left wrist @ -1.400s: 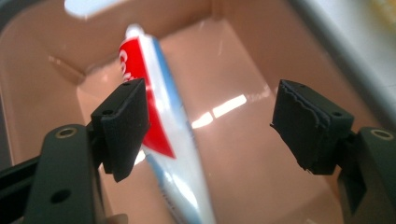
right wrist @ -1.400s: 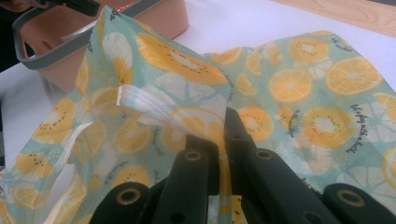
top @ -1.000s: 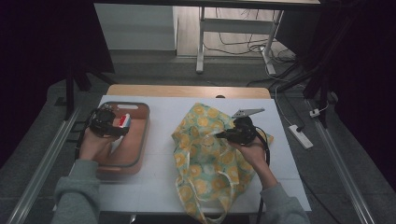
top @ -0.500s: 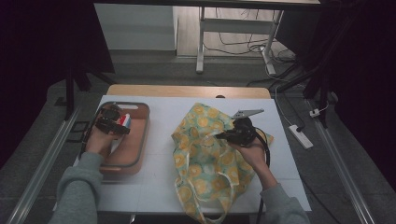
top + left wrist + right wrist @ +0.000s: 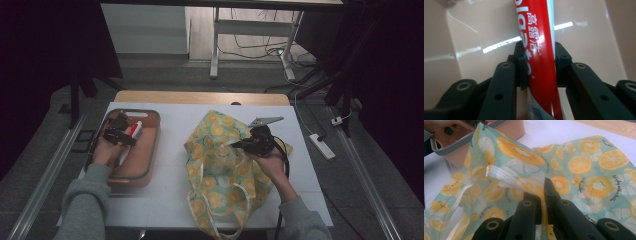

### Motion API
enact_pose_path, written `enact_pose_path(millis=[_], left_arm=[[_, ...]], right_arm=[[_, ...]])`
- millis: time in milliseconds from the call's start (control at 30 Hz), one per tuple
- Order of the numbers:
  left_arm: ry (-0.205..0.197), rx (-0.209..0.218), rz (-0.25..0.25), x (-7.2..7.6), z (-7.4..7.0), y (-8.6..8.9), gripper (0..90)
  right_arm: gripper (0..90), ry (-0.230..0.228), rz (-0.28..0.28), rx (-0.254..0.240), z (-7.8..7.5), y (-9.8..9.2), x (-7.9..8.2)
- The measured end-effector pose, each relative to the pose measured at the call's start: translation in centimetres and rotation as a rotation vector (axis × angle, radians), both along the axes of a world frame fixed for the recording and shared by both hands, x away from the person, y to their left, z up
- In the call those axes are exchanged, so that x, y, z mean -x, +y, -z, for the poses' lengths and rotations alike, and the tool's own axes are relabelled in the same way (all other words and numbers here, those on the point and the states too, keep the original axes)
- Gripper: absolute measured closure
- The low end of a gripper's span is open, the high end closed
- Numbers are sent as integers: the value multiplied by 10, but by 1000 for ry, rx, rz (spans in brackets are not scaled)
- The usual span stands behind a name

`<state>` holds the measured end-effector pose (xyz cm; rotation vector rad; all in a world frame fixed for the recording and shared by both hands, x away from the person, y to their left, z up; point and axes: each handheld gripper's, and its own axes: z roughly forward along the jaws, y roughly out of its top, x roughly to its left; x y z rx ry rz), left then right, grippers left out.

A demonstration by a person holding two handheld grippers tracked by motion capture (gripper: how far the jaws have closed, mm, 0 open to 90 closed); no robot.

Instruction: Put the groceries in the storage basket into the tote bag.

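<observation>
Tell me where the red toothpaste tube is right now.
The toothpaste tube lies in the pink tray at the table's left in the high view, clamped between the left gripper jaws.

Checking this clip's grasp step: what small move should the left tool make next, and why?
Probably lift straight up. The left tool has just been closing and its pads now press the red toothpaste tube lying in the pink plastic tray, while the right tool pinches the fruit-print cloth bag's rim raised.

White-covered worktop [image 5: 170, 185] with wooden far edge; power strip [image 5: 318, 146] on floor at right; desk frame [image 5: 215, 45] beyond.
</observation>
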<state>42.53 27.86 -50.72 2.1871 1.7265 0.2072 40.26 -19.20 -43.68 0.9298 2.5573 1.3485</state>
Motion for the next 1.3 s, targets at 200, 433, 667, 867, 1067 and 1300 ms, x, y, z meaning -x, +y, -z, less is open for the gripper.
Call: enact_pose_path(millis=[200,433,667,867,1067,1300], left_arm=[[-28,34,24,5,-1,1,719],[-189,116,38,23,-28,6,724],[-343,164,67,45,-68,6,726],[-457,339,136,65,-92,9,725],[-475,402,227,69,-100,-9,726],[-471,473,340,73,-106,-34,727]], right_arm=[[895,-4,4,-16,-1,-3,-2],[895,-11,4,-24,-3,-3,-2],[895,-18,-5,-21,-3,0,-2],[895,-37,3,-30,-8,0,1],[895,-38,4,-31,-7,0,1],[895,-44,12,-33,-8,-2,-1]])
